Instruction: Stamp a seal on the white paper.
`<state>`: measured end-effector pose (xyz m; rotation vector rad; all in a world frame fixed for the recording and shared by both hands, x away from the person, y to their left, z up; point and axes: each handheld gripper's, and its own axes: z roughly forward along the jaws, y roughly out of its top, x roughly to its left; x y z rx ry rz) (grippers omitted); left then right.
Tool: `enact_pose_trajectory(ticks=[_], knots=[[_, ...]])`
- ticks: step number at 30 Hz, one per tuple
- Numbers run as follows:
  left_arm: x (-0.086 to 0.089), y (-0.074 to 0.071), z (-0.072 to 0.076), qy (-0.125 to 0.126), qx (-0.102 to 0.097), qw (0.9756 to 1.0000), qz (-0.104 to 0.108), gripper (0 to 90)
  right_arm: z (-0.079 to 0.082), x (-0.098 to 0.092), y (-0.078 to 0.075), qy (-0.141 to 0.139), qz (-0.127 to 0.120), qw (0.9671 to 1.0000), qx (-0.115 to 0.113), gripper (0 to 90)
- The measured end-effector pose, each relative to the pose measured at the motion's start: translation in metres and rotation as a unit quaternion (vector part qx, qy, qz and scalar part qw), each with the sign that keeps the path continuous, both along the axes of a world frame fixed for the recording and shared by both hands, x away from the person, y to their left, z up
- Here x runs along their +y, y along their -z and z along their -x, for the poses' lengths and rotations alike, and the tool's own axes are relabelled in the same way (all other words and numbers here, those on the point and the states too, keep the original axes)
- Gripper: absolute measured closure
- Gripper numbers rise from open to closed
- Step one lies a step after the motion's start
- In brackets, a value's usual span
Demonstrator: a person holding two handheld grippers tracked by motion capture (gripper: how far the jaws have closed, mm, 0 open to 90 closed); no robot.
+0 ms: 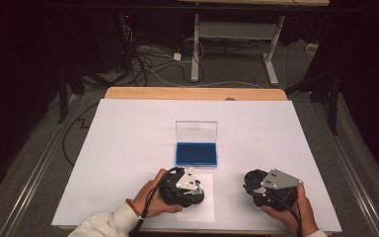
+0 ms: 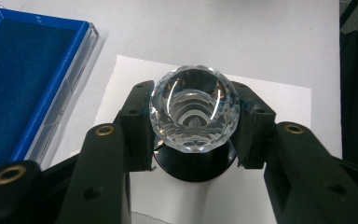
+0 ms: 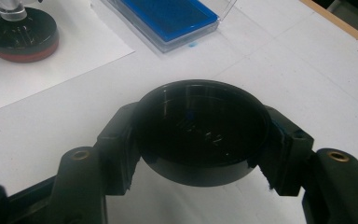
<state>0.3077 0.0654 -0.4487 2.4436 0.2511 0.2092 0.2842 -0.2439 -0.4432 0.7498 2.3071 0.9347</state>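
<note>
Left gripper (image 2: pixel 193 135) is clamped on the faceted crystal handle (image 2: pixel 194 108) of a stamp, jaws pressing it from both sides; the stamp's round black base (image 2: pixel 193 165) sits directly below the handle, over the small white paper sheet (image 2: pixel 279 107). Whether the base touches the paper cannot be told. Right gripper (image 3: pixel 200 144) is clamped on the black round cap (image 3: pixel 201 130), open side up, held just above the white table cover (image 3: pixel 307 60) — so the cap appears to be already off the stamp. The blue ink pad case (image 1: pixel 196 153) lies ahead of both grippers, slightly left of the right one, its clear lid (image 1: pixel 196 131) standing open. Judgement: uncapping done; inking or pressing on the paper is in hand — recapping remains.
</note>
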Motion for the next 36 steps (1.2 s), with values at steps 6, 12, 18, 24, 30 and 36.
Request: enact_pose_trajectory(ticks=[6, 12, 18, 24, 30, 36], knots=[[0.0, 0.0, 0.0, -0.001, 0.0, 1.0, -0.001, 54.5, 0.0, -0.003, -0.001, 0.003, -0.003, 1.0, -0.002, 38.4], [-0.002, 0.0, 0.0, -0.001, -0.002, 1.0, -0.005, 54.5, 0.0, -0.002, -0.001, 0.002, -0.002, 1.0, -0.002, 38.3], [-0.003, 0.0, 0.001, 0.0, -0.007, 0.9999, -0.01, 54.5, 0.0, 0.0, 0.0, 0.001, 0.001, 1.0, 0.0, 38.3], [-0.003, -0.004, 0.0, 0.001, -0.002, 0.9999, -0.011, 54.6, 0.0, -0.001, 0.0, 0.001, -0.001, 1.0, -0.001, 38.3], [0.008, -0.022, -0.005, -0.012, 0.002, 0.9991, 0.04, 54.6, 0.0, -0.003, -0.002, 0.002, -0.003, 1.0, -0.004, 38.4], [0.022, -0.034, -0.007, -0.028, -0.018, 0.9977, 0.06, 54.6, 0.001, -0.003, -0.004, 0.003, -0.007, 0.9999, -0.007, 38.4]])
